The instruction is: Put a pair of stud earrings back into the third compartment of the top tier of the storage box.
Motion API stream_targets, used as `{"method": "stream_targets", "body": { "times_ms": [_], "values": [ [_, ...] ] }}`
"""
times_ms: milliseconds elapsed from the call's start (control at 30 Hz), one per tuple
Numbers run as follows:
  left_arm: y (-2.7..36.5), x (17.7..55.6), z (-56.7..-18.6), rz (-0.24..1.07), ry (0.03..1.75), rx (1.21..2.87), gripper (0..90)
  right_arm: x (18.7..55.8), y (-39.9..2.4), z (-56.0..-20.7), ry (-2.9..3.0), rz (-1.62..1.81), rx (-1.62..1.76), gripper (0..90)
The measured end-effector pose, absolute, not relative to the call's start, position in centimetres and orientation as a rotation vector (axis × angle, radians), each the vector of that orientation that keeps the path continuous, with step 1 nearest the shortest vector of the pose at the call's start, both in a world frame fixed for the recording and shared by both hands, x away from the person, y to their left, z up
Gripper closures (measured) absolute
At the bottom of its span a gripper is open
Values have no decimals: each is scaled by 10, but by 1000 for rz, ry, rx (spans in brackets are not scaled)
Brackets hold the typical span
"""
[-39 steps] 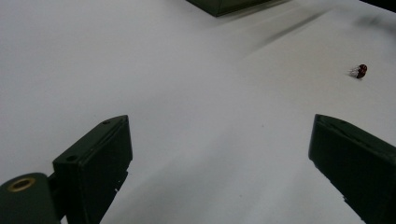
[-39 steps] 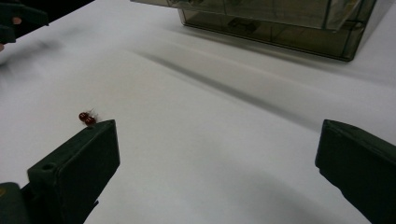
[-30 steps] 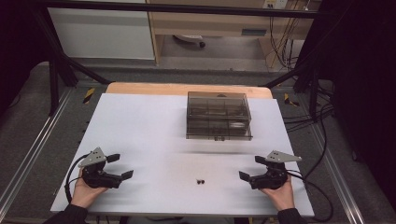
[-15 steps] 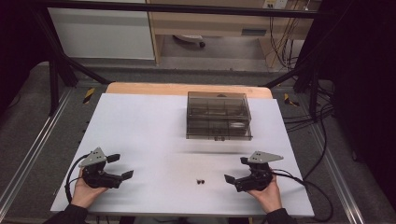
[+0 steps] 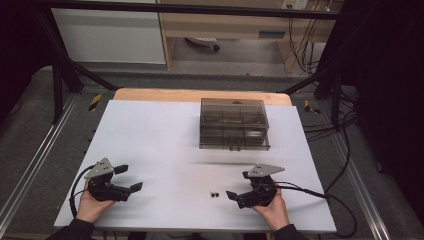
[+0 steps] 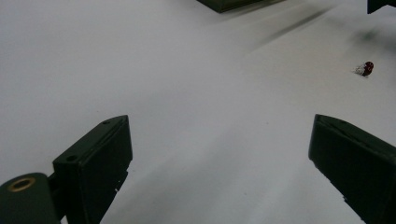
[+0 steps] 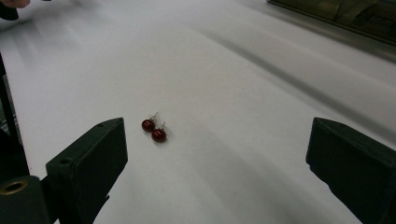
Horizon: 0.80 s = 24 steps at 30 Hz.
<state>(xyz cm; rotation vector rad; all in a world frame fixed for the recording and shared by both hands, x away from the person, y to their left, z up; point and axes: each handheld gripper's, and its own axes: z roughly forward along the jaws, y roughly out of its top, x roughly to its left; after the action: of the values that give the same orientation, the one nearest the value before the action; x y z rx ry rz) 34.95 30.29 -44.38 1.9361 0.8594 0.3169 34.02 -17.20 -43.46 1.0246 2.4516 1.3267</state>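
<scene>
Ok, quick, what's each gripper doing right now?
Left gripper: open, empty.
Right gripper: open, holding nothing, its jaws just closing slightly, red earrings lying ahead of it.

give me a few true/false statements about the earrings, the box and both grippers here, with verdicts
1. Two small red earrings lie side by side on the white table. True.
2. The right gripper is shut on one earring. False: its jaws stand wide apart and the earrings lie on the table ahead of it, untouched.
3. The smoky clear box stands at the far side of the table, beyond the earrings. True.
4. The left gripper holds the box. False: its jaws are open with nothing between them, far from the box.
5. The earrings lie inside the box. False: they lie on the bare table near the right gripper.
</scene>
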Motion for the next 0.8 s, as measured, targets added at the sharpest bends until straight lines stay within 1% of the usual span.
{"method": "stream_targets", "body": {
  "times_ms": [267, 300, 400, 433, 467, 500, 533, 567, 633, 700, 767, 800],
  "values": [
    [303, 349, -444, 322, 863, 1934, 63, 342, -153, -437, 2495, 1289, 990, 94],
    [303, 349, -444, 322, 864, 1933, 63, 342, -148, -439, 2510, 1297, 977, 142],
    [303, 350, -444, 321, 864, 1938, 63, 343, -146, -441, 2523, 1320, 994, 182],
    [303, 350, -444, 321, 865, 1936, 63, 344, -144, -444, 2533, 1313, 991, 225],
    [303, 350, -444, 321, 865, 1936, 63, 344, -144, -444, 2533, 1313, 991, 225],
    [303, 350, -444, 322, 866, 1937, 63, 345, -143, -444, 2535, 1322, 988, 270],
    [303, 350, -444, 322, 865, 1940, 63, 345, -143, -445, 2533, 1332, 982, 289],
    [303, 350, -444, 322, 865, 1940, 63, 345, -143, -445, 2533, 1332, 982, 289],
    [303, 350, -444, 320, 866, 1940, 63, 345, -141, -444, 2534, 1330, 962, 337],
    [303, 350, -444, 320, 866, 1941, 63, 345, -140, -445, 2535, 1319, 950, 350],
    [303, 350, -444, 320, 866, 1940, 63, 344, -135, -447, 2559, 1300, 896, 398],
    [303, 350, -444, 320, 866, 1940, 63, 344, -135, -447, 2559, 1300, 896, 398]
  ]
}}
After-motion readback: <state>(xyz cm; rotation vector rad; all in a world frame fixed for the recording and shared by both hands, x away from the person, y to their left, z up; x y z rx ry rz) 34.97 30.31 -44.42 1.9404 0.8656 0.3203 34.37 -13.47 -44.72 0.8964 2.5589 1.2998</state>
